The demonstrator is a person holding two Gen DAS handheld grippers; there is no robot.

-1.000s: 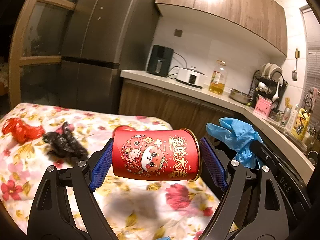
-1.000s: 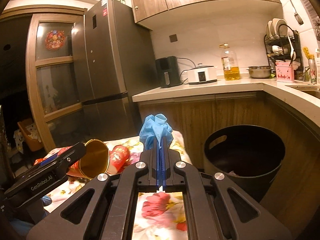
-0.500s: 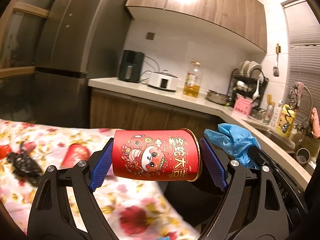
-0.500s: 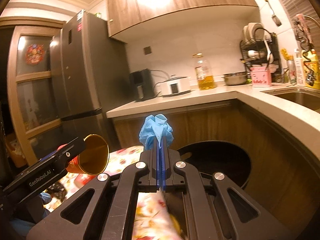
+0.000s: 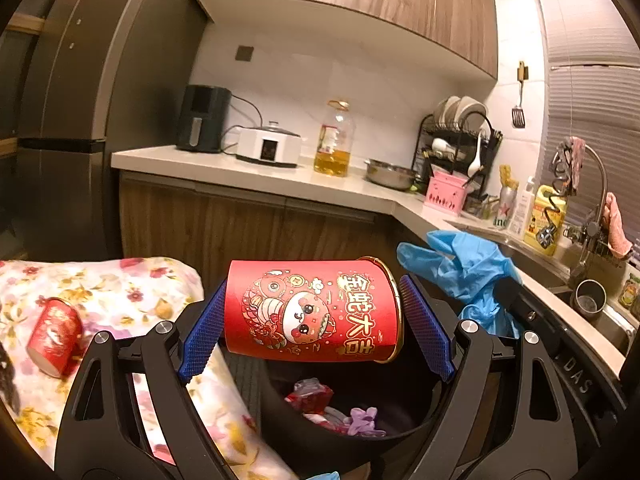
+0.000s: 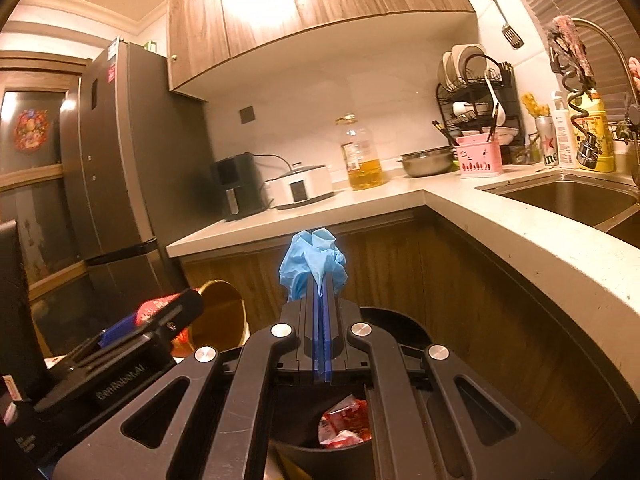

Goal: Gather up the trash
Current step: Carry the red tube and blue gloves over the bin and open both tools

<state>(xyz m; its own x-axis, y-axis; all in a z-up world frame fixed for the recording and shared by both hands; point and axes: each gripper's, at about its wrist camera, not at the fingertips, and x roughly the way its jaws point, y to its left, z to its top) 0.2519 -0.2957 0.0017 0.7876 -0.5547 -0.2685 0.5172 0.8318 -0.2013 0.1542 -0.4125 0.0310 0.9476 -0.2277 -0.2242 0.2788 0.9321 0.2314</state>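
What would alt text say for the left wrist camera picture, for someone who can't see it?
A handheld left gripper clamps a red paper cup sideways above a black trash bin holding wrappers. A blue glove is at right, and a floral-cloth table with another red cup at left.

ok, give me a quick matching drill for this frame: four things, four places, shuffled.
Things:
1. large red paper cup with gold rim
2. crumpled blue disposable glove
3. small red paper cup
4. clear bottle of yellow oil

Places:
A. lying on the floral tablecloth
B. pinched in the right claw
C. standing on the counter
D. held sideways in the left claw, above the black round trash bin

Pairs: 1-D, 2-B, 3-A, 4-C
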